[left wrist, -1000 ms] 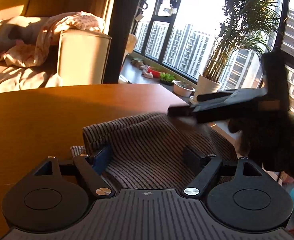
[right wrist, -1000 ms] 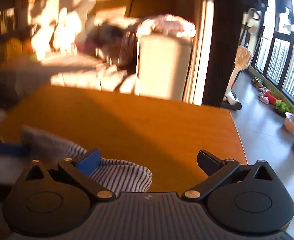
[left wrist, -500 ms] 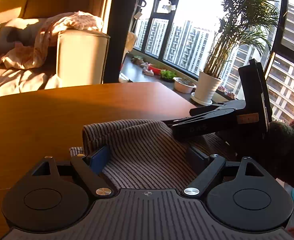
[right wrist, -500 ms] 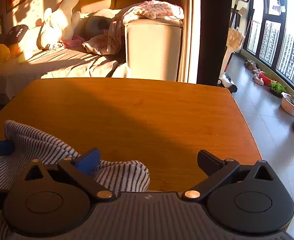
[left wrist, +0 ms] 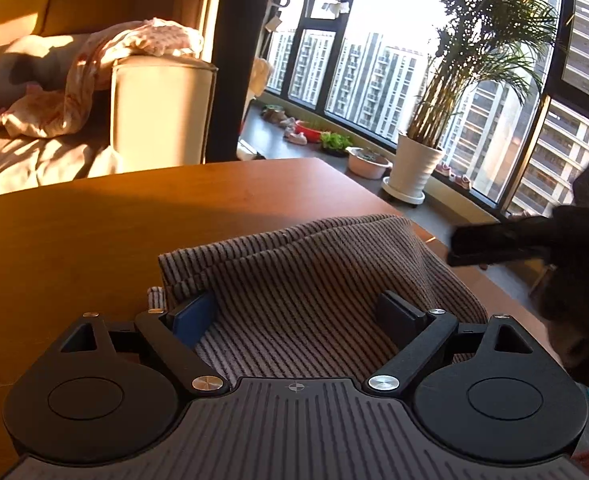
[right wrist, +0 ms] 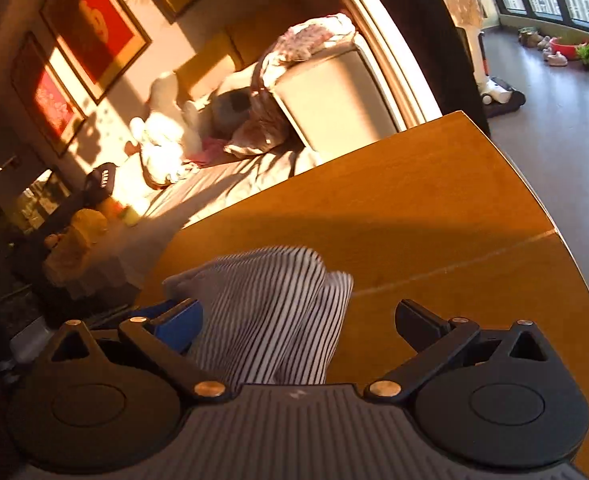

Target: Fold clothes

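Left wrist view shows my left claw (left wrist: 300,314) spread wide, gripping nothing, over the striped garment (left wrist: 306,272) bunched in layers at the near right of the wooden counter (left wrist: 94,232). My right claw (right wrist: 298,320) is tilted and equally wide, its blue pad (right wrist: 178,320) beside the cloth, nothing pinched. Whether more folds remain, I cannot judge. Any grab should catch every layer at an edge, both claws level, so the stripes stay aligned.
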`<state>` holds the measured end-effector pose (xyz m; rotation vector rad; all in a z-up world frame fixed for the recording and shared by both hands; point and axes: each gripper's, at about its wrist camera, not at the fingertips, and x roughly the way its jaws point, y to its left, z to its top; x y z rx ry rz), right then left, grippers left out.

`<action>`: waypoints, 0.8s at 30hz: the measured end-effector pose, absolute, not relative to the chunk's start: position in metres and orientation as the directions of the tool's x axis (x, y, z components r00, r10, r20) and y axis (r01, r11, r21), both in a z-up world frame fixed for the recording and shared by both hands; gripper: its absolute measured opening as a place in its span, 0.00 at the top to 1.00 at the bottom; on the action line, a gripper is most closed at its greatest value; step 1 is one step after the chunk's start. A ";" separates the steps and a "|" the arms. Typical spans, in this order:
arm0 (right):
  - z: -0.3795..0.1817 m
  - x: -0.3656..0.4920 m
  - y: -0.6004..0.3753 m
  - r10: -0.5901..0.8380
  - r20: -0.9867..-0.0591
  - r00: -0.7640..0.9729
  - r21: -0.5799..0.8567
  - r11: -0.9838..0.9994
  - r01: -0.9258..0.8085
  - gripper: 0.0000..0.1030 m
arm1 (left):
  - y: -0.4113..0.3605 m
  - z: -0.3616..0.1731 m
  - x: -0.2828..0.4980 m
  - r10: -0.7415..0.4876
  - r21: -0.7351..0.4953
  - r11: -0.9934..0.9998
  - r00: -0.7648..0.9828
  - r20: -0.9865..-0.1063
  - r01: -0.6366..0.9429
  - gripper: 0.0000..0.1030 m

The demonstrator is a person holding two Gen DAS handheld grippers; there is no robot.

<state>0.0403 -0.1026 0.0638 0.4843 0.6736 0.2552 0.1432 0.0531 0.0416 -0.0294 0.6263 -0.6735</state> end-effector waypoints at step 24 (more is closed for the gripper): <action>0.024 0.062 -0.065 0.440 -0.540 0.717 0.658 0.752 0.034 0.42 | 0.071 0.093 0.126 -0.622 -0.212 0.777 0.671 -0.403 0.593 0.05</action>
